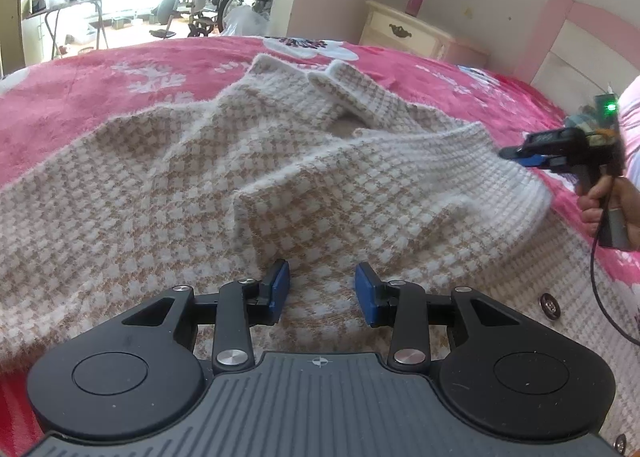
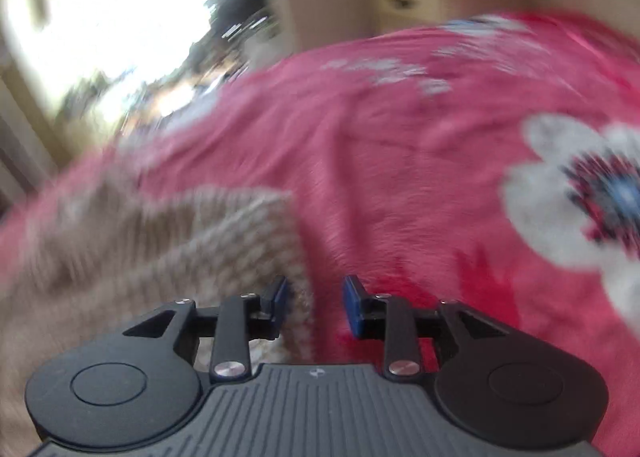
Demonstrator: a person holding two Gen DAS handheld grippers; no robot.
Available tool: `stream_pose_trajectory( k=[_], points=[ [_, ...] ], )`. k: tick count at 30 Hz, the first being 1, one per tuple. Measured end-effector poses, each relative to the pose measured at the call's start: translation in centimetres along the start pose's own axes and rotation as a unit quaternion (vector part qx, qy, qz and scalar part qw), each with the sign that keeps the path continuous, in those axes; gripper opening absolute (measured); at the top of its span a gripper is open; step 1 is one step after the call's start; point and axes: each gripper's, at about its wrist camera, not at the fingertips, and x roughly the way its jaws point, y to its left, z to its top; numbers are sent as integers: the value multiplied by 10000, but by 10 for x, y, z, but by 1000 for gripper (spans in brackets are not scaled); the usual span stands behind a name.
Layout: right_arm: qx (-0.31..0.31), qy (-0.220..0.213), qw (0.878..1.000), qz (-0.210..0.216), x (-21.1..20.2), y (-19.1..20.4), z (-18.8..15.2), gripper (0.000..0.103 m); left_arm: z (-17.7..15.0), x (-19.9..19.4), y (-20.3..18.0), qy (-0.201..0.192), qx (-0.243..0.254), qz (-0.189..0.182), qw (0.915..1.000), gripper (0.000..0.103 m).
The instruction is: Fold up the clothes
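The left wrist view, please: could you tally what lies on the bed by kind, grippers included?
Beige-and-white houndstooth knit cardigan: 1
Pink floral fleece blanket: 1
Dark round buttons: 2 visible
Black grippers with blue pads: 2, left gripper and right gripper
Total: 6

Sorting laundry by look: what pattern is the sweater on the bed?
The sweater has a small beige-and-white check; clearest in the left wrist view.

The cardigan (image 1: 248, 177) lies on the bed (image 1: 80, 89); a nightstand (image 1: 404, 31) stands behind, apparently beside the headboard (image 1: 576, 41).
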Motion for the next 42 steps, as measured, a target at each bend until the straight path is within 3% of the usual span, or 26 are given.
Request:
stream_pose_trajectory(
  k=[4, 14, 18, 21, 25, 29, 33, 36, 39, 42],
  points=[
    [-198, -46, 9996, -181, -11, 7, -16, 35, -1, -1, 2, -25, -69, -8, 10000, 37],
    [-593, 89, 9952, 778, -27, 71, -46, 36, -4, -2, 6, -119, -313, -41, 9994, 37],
    [-749, 143, 9903, 1159, -33, 97, -57, 39, -2, -10, 15, -142, -849, -101, 9962, 40],
    [-906, 200, 9852, 1443, -35, 119, -67, 40, -5, -26, 24, -279, -1315, 27, 9909, 47],
    [-1563, 462, 9701, 1797, -16, 174, -86, 41, -16, -61, 39, -415, -1408, 310, 9887, 47],
    [-2376, 840, 9570, 1439, 13, 209, -118, 45, -28, -110, 58, -708, -1575, 788, 9818, 49],
    [-2206, 824, 9622, 1368, 14, 211, -115, 45, -33, -160, 76, -1143, -1709, 1550, 9663, 51],
    [-1877, 918, 9685, 1352, 11, 210, -108, 46, -28, -194, 88, -1537, -1889, 2079, 9474, 51],
    [-1600, 873, 9705, 1577, -5, 220, -102, 47, -14, -227, 107, -1850, -2196, 2640, 9208, 52],
    [-1742, 653, 9609, 2050, -26, 249, -98, 47, -1, -258, 131, -2139, -2582, 3095, 8898, 55]
  ],
)
